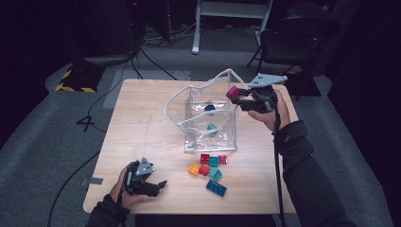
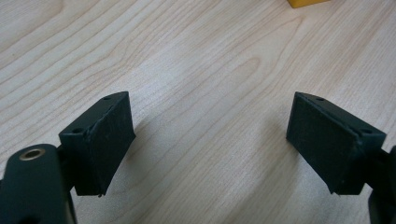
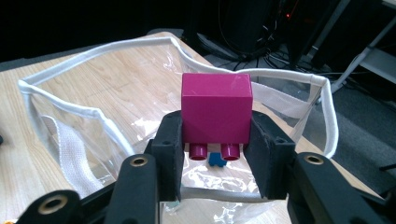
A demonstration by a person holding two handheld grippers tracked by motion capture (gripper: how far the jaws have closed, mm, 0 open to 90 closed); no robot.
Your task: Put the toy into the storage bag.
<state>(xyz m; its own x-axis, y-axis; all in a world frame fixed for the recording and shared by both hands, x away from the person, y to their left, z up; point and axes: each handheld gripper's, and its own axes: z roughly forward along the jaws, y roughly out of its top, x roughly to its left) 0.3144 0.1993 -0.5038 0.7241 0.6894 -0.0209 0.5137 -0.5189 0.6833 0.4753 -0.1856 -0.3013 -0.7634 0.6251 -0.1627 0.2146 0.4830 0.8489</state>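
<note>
Left gripper (image 1: 163, 184) sits nearest, at the front edge of the worktop (image 1: 142, 118), well to the left of and nearer than the clear bag (image 1: 176, 97). Its jaws are spread apart with nothing between them, only bare wood showing in the left gripper view.

Right of it, just in front of the bag, lies a huddle of loose blocks (image 1: 210, 168): red, teal, pink, orange and blue, none yet packed. The bag stands open at mid-worktop, its white rim slumped on one side. Two blocks already rest inside, a dark blue block (image 1: 209, 108) toward the back and a teal block (image 1: 212, 127) nearer the front.

At the bag's right rim, raised above the worktop, the right gripper (image 1: 236, 97) has its jaws clenched on a magenta block (image 1: 232, 91), gripped by two opposite side faces. Its studs point back toward the gripper's body, and its smooth underside faces out over the bag's mouth. The block looks close to square, so I can make out no clear long axis.

I judge the packing is at an early stage: two blocks in, one poised at the rim and still to be dropped, and the huddle left to fetch.
</note>
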